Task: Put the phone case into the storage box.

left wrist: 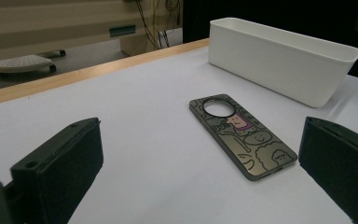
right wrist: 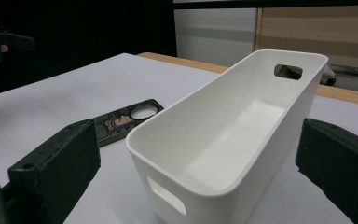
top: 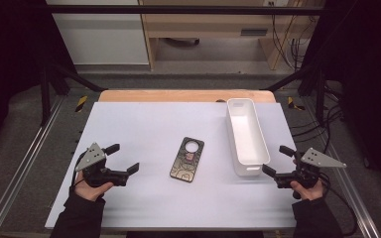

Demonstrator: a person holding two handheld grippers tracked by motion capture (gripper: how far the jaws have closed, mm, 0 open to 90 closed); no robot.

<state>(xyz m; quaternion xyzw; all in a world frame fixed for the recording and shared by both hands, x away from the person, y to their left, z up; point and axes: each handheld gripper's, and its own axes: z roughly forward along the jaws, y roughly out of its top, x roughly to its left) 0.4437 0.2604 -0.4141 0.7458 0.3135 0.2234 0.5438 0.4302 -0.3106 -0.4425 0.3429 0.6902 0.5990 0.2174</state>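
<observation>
A dark phone case (top: 187, 159) with cartoon drawings and a round camera hole lies flat in the middle of the white table (top: 144, 129). The same phone case (left wrist: 240, 135) lies ahead of my left gripper (top: 122, 158), which is open and empty at the table's left side. A long white bin (top: 246, 135) stands empty to the right of the case. My right gripper (top: 278, 160) is open and empty just beyond the bin's near end. In the right gripper view the bin (right wrist: 233, 135) stands close between the jaws, with the phone case (right wrist: 121, 122) to its left.
A wooden table edge (top: 186, 95) runs along the back of the white surface. Metal frame rails (top: 25, 163) flank both sides. Beyond the table are a floor, cabinets and hanging cables (top: 285, 39).
</observation>
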